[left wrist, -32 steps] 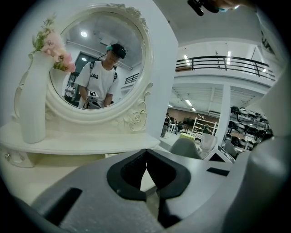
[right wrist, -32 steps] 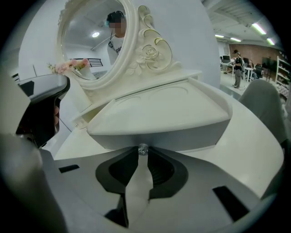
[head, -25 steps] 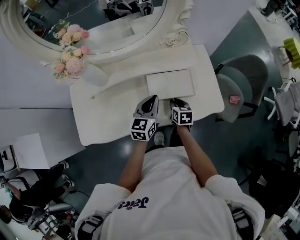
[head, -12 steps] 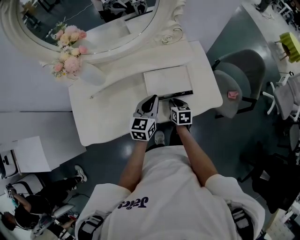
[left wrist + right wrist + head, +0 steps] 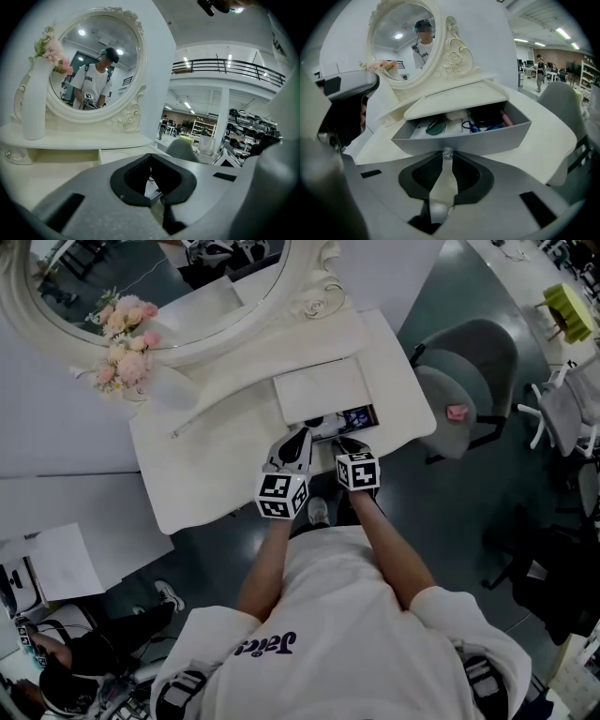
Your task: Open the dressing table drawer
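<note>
The white dressing table [image 5: 206, 465] has a small drawer [image 5: 343, 419] under a raised top, pulled partly out. Several small items show inside the drawer [image 5: 464, 138], among them something green and something blue. My right gripper [image 5: 349, 442] is at the drawer's front, its jaws [image 5: 447, 157] shut on the clear glass knob [image 5: 447, 153]. Just to the left, my left gripper [image 5: 302, 439] is over the tabletop beside the drawer. In the left gripper view the left gripper [image 5: 151, 157] has its tips together and holds nothing.
An oval mirror [image 5: 159, 282] in an ornate white frame stands at the back of the table. A white vase [image 5: 173, 390] with pink flowers [image 5: 117, 343] is at the left. A grey chair [image 5: 464, 381] stands right of the table. A person sits at the lower left [image 5: 75, 671].
The drawer has slid out toward me: shut a second ago, then a dark gap, now its contents show. Both grippers have drawn back with it.
</note>
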Demonstrator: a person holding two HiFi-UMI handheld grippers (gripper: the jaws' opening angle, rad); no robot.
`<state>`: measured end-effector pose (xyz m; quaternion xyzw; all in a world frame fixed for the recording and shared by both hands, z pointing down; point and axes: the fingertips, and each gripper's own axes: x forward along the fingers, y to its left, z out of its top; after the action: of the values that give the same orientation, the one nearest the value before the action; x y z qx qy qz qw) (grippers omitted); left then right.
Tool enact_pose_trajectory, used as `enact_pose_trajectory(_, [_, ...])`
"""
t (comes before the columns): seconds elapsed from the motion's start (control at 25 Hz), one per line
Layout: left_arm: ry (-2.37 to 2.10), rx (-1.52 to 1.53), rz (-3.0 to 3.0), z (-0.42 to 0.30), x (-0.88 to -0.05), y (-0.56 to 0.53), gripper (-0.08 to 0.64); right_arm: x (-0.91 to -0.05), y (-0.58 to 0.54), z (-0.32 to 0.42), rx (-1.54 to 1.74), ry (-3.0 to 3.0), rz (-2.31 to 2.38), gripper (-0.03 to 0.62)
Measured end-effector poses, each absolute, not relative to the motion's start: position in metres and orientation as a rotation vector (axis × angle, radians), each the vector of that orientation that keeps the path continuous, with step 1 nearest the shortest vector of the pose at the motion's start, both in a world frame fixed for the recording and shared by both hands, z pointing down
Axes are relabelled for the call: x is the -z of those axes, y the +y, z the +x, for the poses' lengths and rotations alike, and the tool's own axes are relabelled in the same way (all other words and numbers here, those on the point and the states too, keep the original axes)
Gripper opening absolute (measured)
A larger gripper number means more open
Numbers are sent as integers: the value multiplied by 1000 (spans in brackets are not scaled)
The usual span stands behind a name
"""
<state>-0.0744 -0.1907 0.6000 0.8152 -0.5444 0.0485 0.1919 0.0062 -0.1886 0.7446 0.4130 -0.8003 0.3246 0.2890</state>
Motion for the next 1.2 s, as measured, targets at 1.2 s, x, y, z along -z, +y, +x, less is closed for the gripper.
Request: enact_pose_trajectory(1.2, [-1478, -159, 2337, -57, -602, -155, 15, -753, -137, 24, -865, -2108, 1114, 71])
